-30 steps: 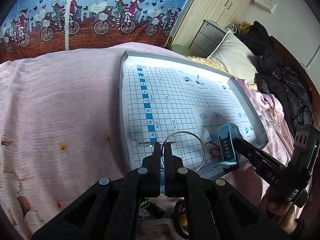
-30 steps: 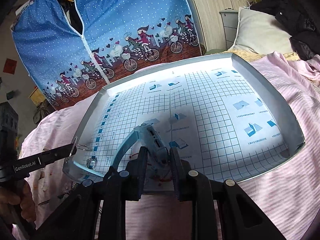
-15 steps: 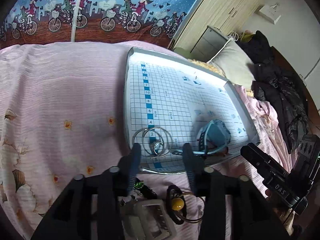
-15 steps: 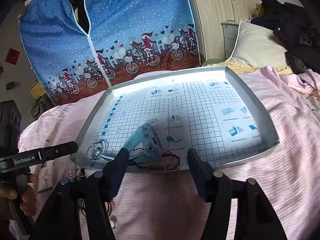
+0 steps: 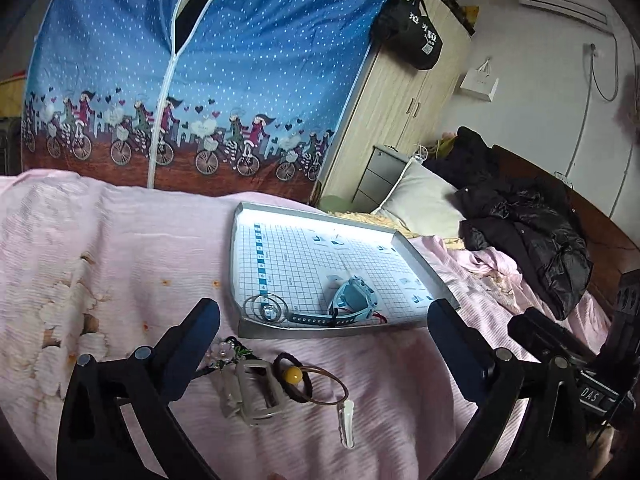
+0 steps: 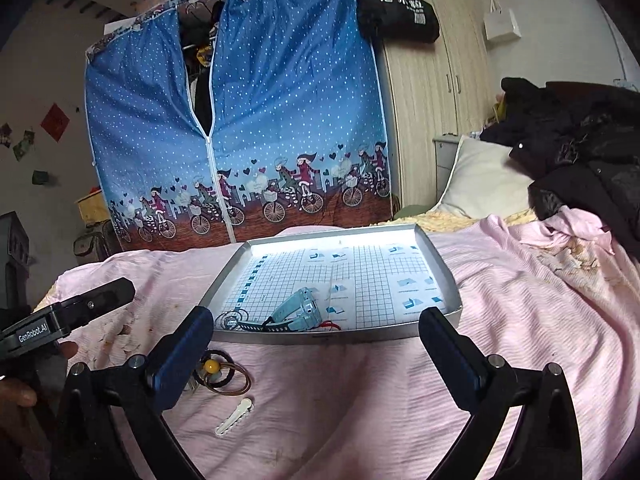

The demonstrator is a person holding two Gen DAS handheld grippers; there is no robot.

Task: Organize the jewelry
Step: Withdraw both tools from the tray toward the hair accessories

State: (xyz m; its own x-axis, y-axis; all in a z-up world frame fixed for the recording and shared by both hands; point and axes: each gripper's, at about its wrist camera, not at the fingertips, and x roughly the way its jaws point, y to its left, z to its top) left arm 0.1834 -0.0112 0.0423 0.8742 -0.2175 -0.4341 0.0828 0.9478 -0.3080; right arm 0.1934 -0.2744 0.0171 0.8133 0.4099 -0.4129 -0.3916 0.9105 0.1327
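A grey tray (image 5: 320,331) (image 6: 436,258) lined with grid paper lies on the pink bedspread. Near its front edge lie silver hoop earrings (image 5: 266,308) (image 6: 232,320), a light-blue watch (image 5: 352,300) (image 6: 298,312) and a red cord (image 5: 378,316). In front of the tray, on the bedspread, lie a black hair tie with a yellow bead (image 5: 294,376) (image 6: 211,366), a brown ring (image 6: 234,382), a clear buckle-like clip (image 5: 250,394), a flower piece (image 5: 224,354) and a white hair clip (image 5: 348,424) (image 6: 234,416). My left gripper (image 5: 322,316) (image 6: 92,304) and right gripper (image 6: 316,320) (image 5: 536,332) stand wide open, empty, short of the tray.
A blue fabric wardrobe (image 6: 240,140) stands behind the bed, with a wooden cupboard (image 6: 432,100) to its right. A pillow (image 5: 420,200) and a black jacket (image 5: 528,232) lie at the right. A hand (image 6: 16,394) holds the left gripper.
Both grippers let go, opened wide and pulled back and up from the tray. The hoops and the watch now lie free on the tray's front part.
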